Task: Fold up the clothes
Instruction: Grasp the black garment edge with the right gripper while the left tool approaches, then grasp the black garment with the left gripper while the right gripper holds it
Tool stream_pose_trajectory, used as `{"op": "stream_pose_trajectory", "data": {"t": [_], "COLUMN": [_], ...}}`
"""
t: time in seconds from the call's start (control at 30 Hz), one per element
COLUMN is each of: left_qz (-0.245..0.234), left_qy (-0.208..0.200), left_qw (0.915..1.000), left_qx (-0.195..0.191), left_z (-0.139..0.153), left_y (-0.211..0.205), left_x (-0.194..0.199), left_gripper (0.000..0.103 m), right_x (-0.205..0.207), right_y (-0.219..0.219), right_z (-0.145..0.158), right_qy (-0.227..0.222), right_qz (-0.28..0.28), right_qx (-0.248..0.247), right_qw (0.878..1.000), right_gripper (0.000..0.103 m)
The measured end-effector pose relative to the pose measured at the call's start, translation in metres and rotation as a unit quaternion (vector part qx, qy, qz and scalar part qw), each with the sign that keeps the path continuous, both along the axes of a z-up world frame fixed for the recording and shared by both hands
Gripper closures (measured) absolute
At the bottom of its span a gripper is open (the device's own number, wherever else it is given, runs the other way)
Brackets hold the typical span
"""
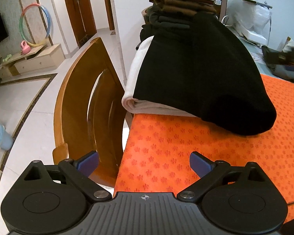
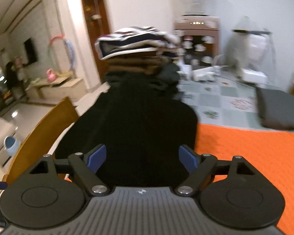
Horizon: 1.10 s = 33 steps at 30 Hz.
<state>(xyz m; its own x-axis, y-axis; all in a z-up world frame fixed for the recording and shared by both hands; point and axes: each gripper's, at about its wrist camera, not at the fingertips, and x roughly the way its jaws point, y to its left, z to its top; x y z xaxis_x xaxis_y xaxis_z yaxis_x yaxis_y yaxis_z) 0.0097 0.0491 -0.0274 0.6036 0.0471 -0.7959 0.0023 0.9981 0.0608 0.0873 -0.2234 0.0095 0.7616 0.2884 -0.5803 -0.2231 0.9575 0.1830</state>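
Now the folded black garment [image 1: 201, 78] lies on a white one [image 1: 139, 90], on the orange surface [image 1: 205, 156]. Both the left hand-held gripper [image 1: 144, 163] and right hand-held gripper [image 2: 142, 158] are spread wide, holding nothing. Next probably comes fetching another piece to fold

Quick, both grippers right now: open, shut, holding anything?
Left gripper: open, nothing between its fingers.
Right gripper: open, holding nothing; folded black garment lies just ahead.
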Motion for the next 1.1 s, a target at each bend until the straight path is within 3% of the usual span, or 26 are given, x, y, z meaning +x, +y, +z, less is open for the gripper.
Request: {"op": "stream_pose_trajectory", "data": {"t": [0.33,0.43,0.47,0.5,0.57,0.77,0.87,1.0,1.1], "left_qz": [0.009,0.015,0.016,0.016,0.011,-0.005,-0.008,-0.01,-0.029], "left_qy": [-0.006,-0.004,-0.004,-0.004,-0.005,-0.012,-0.016,-0.006,0.003], "left_qw": [0.9999,0.9999,0.9999,0.9999,0.9999,0.9999,0.9995,0.9965,0.9965], "left_qx": [0.009,0.004,0.003,0.001,-0.001,0.003,-0.027,-0.083,-0.078], "left_z": [0.003,0.002,0.002,0.002,0.001,-0.003,-0.007,-0.012,-0.015], "left_y": [0.001,0.003,0.004,0.004,0.002,-0.002,0.005,0.017,0.016], "left_x": [-0.007,-0.004,-0.003,-0.001,0.003,0.024,0.041,0.07,0.093], "left_gripper": [0.0,0.0,0.0,0.0,0.0,0.001,0.001,0.008,0.009], "right_x": [0.046,0.048,0.048,0.048,0.046,0.023,0.009,-0.006,-0.008], "right_y": [0.067,0.071,0.069,0.065,0.055,-0.007,-0.054,-0.119,-0.156], "right_z": [-0.023,-0.029,-0.029,-0.027,-0.022,-0.003,0.0,-0.016,-0.043], "right_qy": [0.024,0.024,0.02,0.018,0.012,-0.013,-0.016,0.013,0.062], "right_qz": [0.041,0.054,0.059,0.059,0.057,-0.009,-0.068,-0.157,-0.202], "right_qx": [-0.023,-0.031,-0.028,-0.023,-0.01,0.026,0.034,0.02,-0.006], "right_qw": [0.999,0.998,0.998,0.998,0.998,1.0,0.997,0.987,0.977], "right_gripper": [0.015,0.039,0.065,0.077,0.087,0.089,0.089,0.089,0.087]}}
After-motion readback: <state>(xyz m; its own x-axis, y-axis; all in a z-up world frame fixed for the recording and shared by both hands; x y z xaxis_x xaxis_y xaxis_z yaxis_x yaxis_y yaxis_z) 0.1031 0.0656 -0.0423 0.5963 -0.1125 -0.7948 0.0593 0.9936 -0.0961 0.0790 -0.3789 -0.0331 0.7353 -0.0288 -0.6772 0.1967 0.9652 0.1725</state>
